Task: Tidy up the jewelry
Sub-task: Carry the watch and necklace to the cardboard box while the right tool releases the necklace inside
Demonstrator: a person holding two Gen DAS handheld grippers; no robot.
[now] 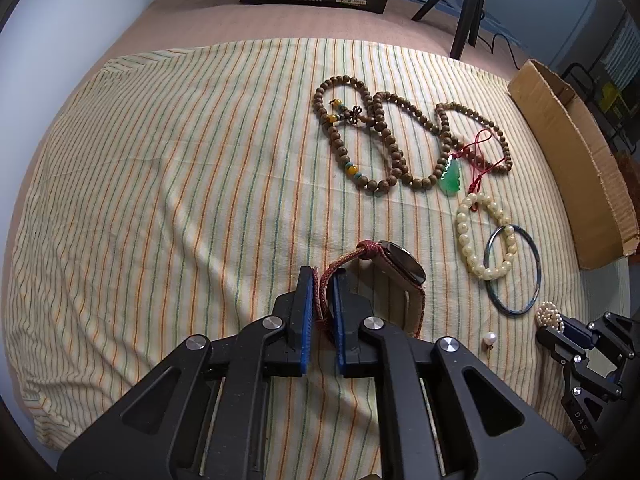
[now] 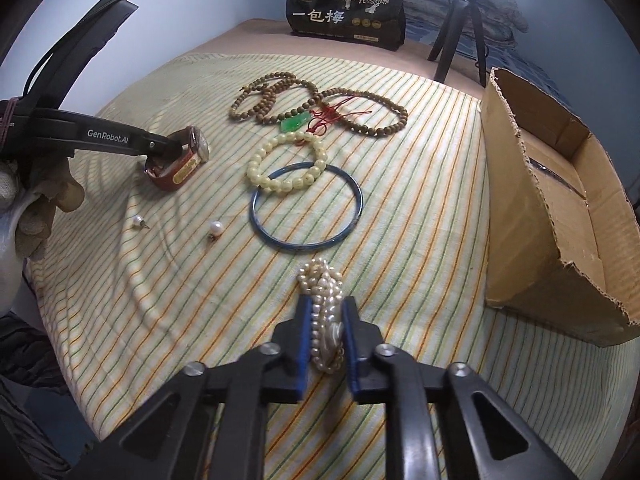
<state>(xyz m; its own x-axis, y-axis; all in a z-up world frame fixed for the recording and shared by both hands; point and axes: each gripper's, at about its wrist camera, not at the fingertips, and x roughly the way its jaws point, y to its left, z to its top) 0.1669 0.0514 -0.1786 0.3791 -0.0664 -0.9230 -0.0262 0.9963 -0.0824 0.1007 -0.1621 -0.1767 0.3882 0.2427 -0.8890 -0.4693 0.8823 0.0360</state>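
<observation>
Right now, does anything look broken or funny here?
Yes. The cardboard box beside the striped cloth has a ragged, torn edge. Two pearl earrings lie apart, loose on the cloth.

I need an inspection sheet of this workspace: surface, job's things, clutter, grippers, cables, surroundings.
Surface: striped cloth on a bed.
Job's things: wooden bead necklace, jade pendant, cream bead bracelet, blue bangle, two pearl earrings, cardboard box.
Clutter: black snack bag.
Grippers: left hand-held gripper shut on watch strap; right hand-held gripper shut on pearl strand.
Cables: black cable by tripod.
Surroundings: blue wall.
</observation>
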